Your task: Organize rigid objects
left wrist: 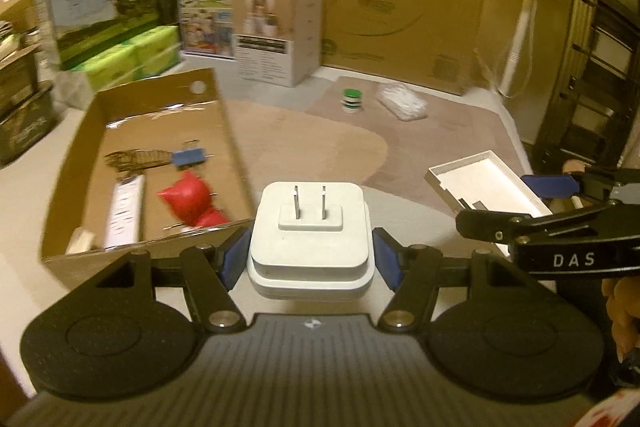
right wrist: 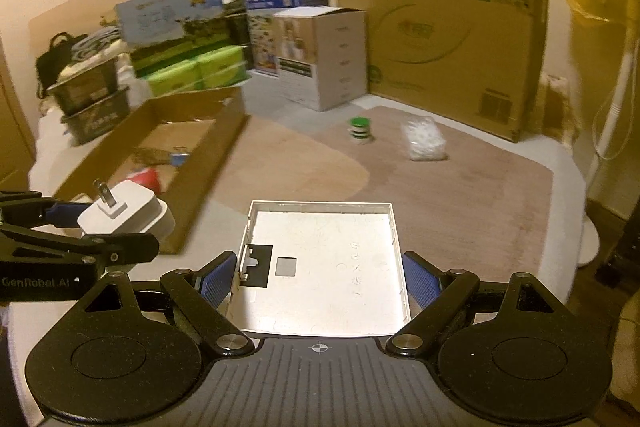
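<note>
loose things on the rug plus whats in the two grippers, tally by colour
White: 3 - square white two-prong plug adapter in left gripper, flat white plastic tray in right gripper, clear-white plastic packet
Green: 1 - green-capped striped stack
Total: 4

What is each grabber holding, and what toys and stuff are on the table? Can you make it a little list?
left gripper: shut on white plug adapter, prongs pointing away
right gripper: shut on shallow white tray
cardboard box: holds red item, blue clip
on mat: green-capped spool, clear plastic bag
</note>
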